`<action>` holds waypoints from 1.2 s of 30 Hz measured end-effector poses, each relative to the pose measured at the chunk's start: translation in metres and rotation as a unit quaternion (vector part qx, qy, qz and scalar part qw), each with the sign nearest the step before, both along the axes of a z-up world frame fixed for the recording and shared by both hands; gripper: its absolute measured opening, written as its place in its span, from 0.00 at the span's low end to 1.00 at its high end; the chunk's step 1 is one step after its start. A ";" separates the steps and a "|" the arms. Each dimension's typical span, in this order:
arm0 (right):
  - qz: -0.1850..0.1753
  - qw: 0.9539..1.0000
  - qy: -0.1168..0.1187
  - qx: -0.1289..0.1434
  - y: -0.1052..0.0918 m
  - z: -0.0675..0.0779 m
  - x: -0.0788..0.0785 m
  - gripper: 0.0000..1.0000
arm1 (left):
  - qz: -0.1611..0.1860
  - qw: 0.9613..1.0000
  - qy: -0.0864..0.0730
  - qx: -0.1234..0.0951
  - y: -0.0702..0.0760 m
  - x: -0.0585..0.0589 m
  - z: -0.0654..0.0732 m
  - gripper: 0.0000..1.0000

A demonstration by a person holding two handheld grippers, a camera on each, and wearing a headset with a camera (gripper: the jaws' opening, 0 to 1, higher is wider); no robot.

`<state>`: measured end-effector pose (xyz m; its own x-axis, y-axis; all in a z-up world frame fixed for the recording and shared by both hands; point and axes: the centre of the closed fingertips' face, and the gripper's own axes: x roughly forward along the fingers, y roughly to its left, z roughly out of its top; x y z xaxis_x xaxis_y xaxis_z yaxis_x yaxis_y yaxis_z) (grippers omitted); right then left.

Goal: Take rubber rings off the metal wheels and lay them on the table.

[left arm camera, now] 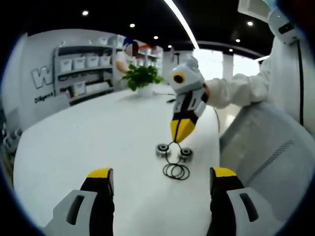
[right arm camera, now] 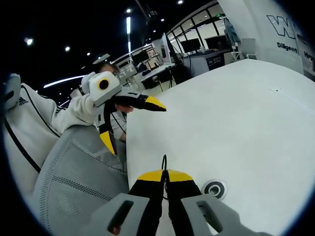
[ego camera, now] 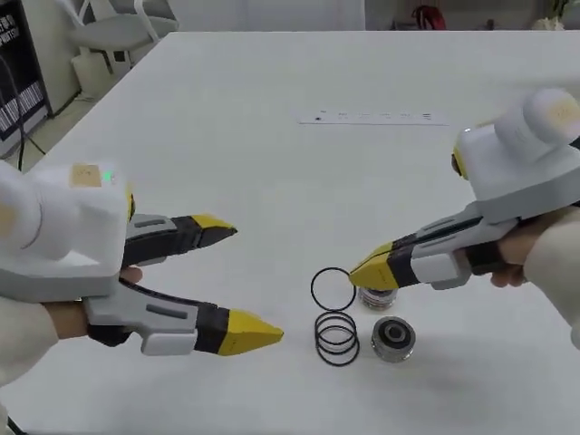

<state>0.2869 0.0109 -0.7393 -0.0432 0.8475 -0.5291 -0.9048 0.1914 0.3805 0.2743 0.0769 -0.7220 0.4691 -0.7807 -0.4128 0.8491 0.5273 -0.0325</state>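
My right gripper (ego camera: 360, 269) is shut on a black rubber ring (ego camera: 332, 289), which hangs from its yellow tips just above the table; in the right gripper view the ring (right arm camera: 164, 163) shows edge-on between the shut jaws of the gripper (right arm camera: 165, 175). Two metal wheels stand below: one (ego camera: 377, 297) partly under the right tips, the other (ego camera: 393, 338) nearer me. A small pile of loose rings (ego camera: 336, 338) lies flat beside them. My left gripper (ego camera: 243, 281) hovers open and holding nothing, left of the pile. From it I see the wheels (left arm camera: 162, 150) (left arm camera: 185, 154) and the rings (left arm camera: 176, 171).
The white table (ego camera: 272, 136) stretches far back with a thin strip (ego camera: 372, 117) lying on it. Chairs (ego camera: 109, 32) stand beyond its far left corner. A person's sleeved arms hold both grippers.
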 end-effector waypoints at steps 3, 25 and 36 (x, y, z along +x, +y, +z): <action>0.010 1.000 0.004 -0.007 0.002 -0.004 -0.006 0.00 | 0.005 1.000 0.004 -0.007 0.002 -0.002 -0.001 0.81; 0.083 0.992 0.056 -0.073 0.000 -0.037 -0.045 0.00 | -0.005 1.000 0.021 0.003 0.000 -0.011 -0.012 0.80; 0.071 0.991 0.045 -0.103 -0.009 -0.051 -0.036 0.00 | -0.004 1.000 0.025 0.004 0.001 -0.011 -0.013 0.79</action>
<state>0.2514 0.0023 -0.7900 -0.2080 0.7045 -0.6785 -0.8926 0.1469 0.4262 0.2629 0.0777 -0.7348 0.4423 -0.7809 -0.4411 0.8502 0.5217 -0.0712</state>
